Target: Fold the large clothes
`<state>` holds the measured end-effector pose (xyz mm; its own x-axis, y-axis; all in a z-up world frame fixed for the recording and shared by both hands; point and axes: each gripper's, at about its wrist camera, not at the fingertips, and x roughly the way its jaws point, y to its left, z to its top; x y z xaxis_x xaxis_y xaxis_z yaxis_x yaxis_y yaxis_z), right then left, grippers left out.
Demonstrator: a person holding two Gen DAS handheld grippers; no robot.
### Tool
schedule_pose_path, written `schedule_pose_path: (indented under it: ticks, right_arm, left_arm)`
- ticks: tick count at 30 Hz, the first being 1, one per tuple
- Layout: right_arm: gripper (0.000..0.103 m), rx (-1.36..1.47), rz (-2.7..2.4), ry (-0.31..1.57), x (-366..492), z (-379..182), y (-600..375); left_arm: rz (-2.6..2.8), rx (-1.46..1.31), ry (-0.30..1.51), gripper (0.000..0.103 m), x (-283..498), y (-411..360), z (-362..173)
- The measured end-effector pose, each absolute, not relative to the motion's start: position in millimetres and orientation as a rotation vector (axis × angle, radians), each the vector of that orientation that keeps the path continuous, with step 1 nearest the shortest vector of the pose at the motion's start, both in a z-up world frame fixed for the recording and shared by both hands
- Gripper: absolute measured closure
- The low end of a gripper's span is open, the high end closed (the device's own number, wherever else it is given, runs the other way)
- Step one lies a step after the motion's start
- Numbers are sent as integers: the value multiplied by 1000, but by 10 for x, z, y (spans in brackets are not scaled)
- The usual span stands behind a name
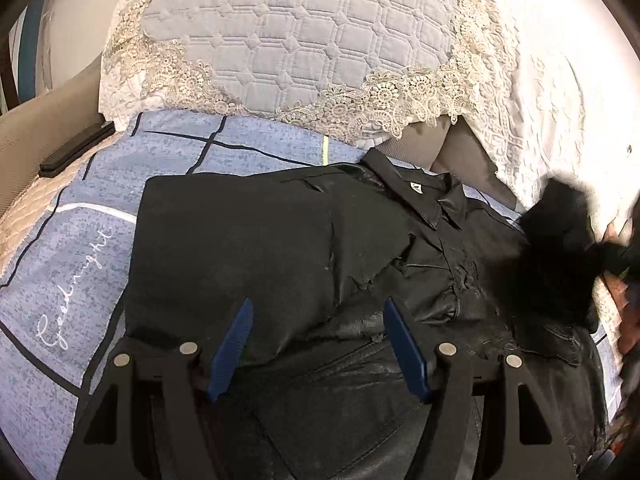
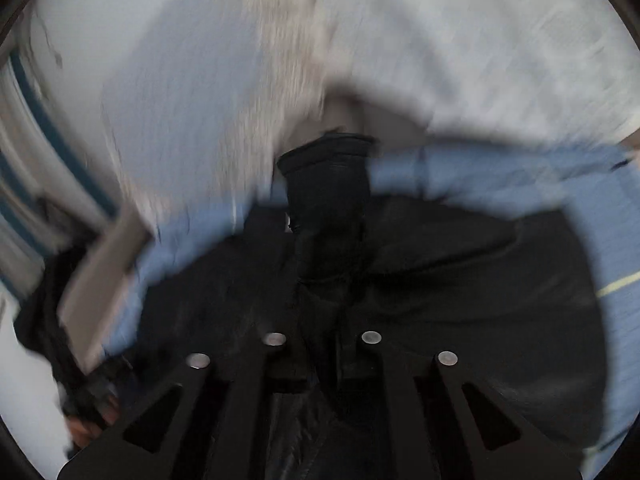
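Left gripper: my left gripper [image 1: 318, 312] hangs over the black jacket [image 1: 280, 248] with its blue fingers [image 1: 234, 344] spread apart, nothing between them.
Right gripper: my right gripper [image 2: 324, 336] is clamped on the jacket's sleeve [image 2: 328, 216]; the fingers themselves are buried in the dark cloth.
Jacket: I see it lying on the blue checked bedsheet [image 1: 72, 248], directly below and ahead of the left fingers, left side folded in flat, collar [image 1: 416, 192] at the far end.
Sleeve: it stands up ahead of the right gripper, cuff end farthest from it.
Beyond the jacket: a quilted pillow with lace trim [image 1: 280, 40].
Right wrist view: heavily blurred, so I can't make out finer detail.
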<state>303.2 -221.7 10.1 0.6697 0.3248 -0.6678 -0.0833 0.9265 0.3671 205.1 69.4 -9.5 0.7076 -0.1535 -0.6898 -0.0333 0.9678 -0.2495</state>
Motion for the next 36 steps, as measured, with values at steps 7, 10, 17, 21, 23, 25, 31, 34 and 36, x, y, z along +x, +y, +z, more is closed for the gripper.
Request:
schedule_pose_path:
  ticks: [7, 10, 17, 21, 23, 25, 31, 34, 36]
  right_arm:
    - [45, 317, 282, 871, 2788, -360, -1963]
    - [45, 293, 312, 800, 2650, -165, -1969]
    - [45, 210, 256, 856, 2854, -242, -1839]
    - [45, -84, 266, 873, 2811, -420, -1500]
    - [46, -212, 227, 888, 2875, -527, -1369]
    - [75, -245, 207, 864, 2938, -542, -1339]
    - [85, -7, 197, 817, 3138, -417, -1488]
    - [80, -24, 233, 881, 3144, -522, -1407]
    - [72, 25, 273, 868, 3018, -441, -1466]
  left_arm:
    - [-28, -265, 779, 33, 2118, 853, -51]
    - [-10, -304, 775, 33, 2163, 977, -32]
    - [12, -339, 822, 33, 2204, 1033, -155]
    - [11, -337, 829, 33, 2214, 1018, -175]
    - [4, -330, 834, 33, 2232, 988, -182]
    - [2, -317, 836, 33, 2247, 953, -184]
    - [29, -321, 841, 33, 2262, 1007, -209]
    - [27, -330, 859, 33, 2281, 1022, -252]
    - [32, -325, 862, 33, 2282, 1027, -258]
